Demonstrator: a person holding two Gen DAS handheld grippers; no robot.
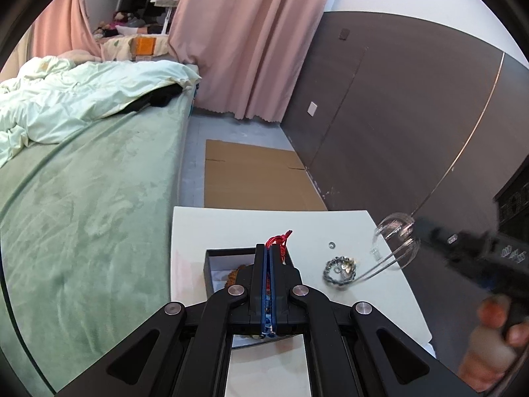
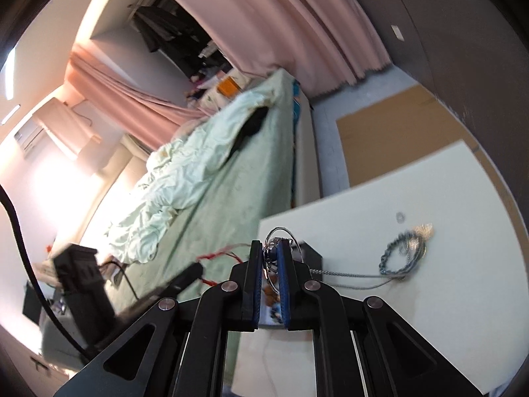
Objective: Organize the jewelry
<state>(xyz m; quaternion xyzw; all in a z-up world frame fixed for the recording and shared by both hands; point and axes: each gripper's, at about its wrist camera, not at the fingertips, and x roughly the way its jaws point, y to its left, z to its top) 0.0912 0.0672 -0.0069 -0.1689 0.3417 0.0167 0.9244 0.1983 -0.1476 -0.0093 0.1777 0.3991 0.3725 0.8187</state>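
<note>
My left gripper (image 1: 268, 248) is shut on a red cord (image 1: 279, 240) that sticks out past its tips, above an open black box (image 1: 215, 264) with a pale lining. Brown beads (image 1: 232, 275) show in the box beside the left finger; whether they belong to the cord I cannot tell. My right gripper (image 2: 269, 246) is shut on the silver rings of a necklace (image 2: 281, 231). Its chain runs taut down to a heap of chain (image 2: 403, 251) on the white table (image 2: 413, 178). In the left wrist view the right gripper (image 1: 418, 230) is blurred, lifted above the table's right edge.
A small ring (image 1: 331, 244) lies loose on the table beyond the chain heap (image 1: 340, 271). A green bed (image 1: 82, 215) runs along the table's left side. Flat cardboard (image 1: 251, 175) covers the floor beyond, and a dark wall panel (image 1: 396, 115) stands at right. A person's hand (image 1: 489, 340) grips the right tool.
</note>
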